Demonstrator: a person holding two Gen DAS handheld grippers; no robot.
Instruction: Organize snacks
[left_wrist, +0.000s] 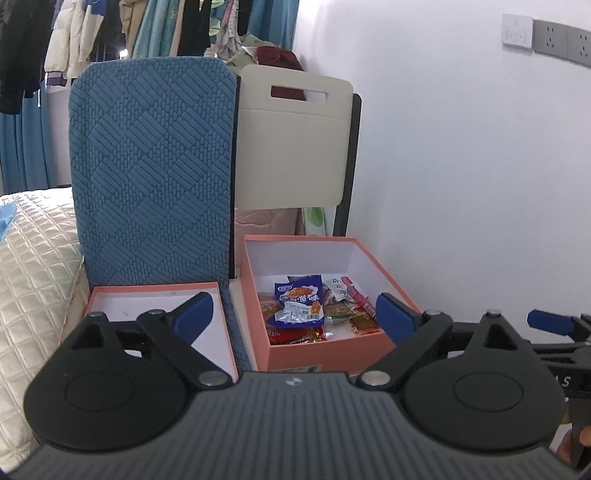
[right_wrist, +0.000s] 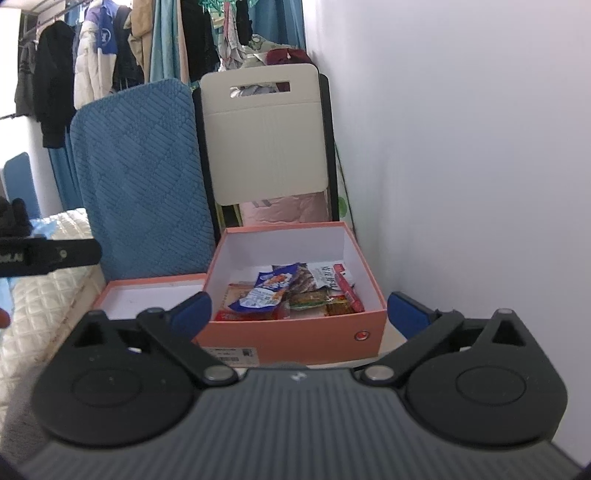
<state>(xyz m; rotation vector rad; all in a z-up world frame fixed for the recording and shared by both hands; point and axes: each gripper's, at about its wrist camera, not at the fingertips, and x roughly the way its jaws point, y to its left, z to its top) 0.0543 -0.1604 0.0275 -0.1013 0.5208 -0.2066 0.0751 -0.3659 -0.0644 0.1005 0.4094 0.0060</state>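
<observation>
While snack packets (left_wrist: 301, 308) lie heaped inside orange box (right_wrist: 295, 338), lid (left_wrist: 110, 291) upturned beside it at left. Left tongs (left_wrist: 295, 314), right tongs (right_wrist: 299, 312): both spread wide, nothing held (pads clear of box). Advise: grip lid by rim, lower squarely.

A pale surface (right_wrist: 391, 341) by the wall carries the orange box (right_wrist: 295, 341) and its lid (right_wrist: 122, 286)
</observation>
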